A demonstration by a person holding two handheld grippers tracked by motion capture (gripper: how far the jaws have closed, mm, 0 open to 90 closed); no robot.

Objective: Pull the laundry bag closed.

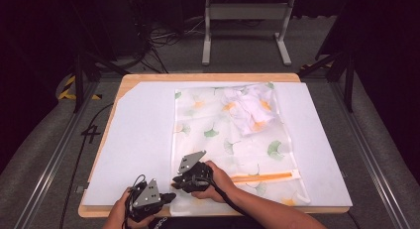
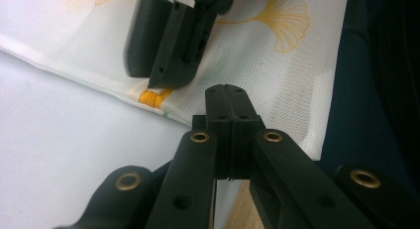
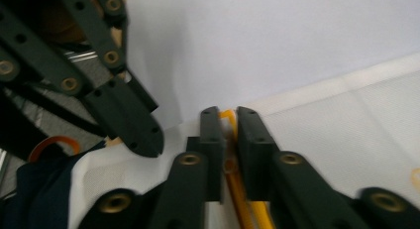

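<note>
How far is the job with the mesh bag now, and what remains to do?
Done: the white garment lies inside the ginkgo-print mesh laundry bag. In hand: the right gripper has its jaws closed on the orange zipper at the bag's near edge, and the left gripper, shut, rests at the bag's corner. Left: probably running the zipper along; how much is zipped is unclear.

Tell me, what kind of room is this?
Probably a lab or recording studio, not a home. A wooden table with a white sheet stands on grey carpet, black curtains hang around it, and loose cables and metal rails lie on the floor.
</note>
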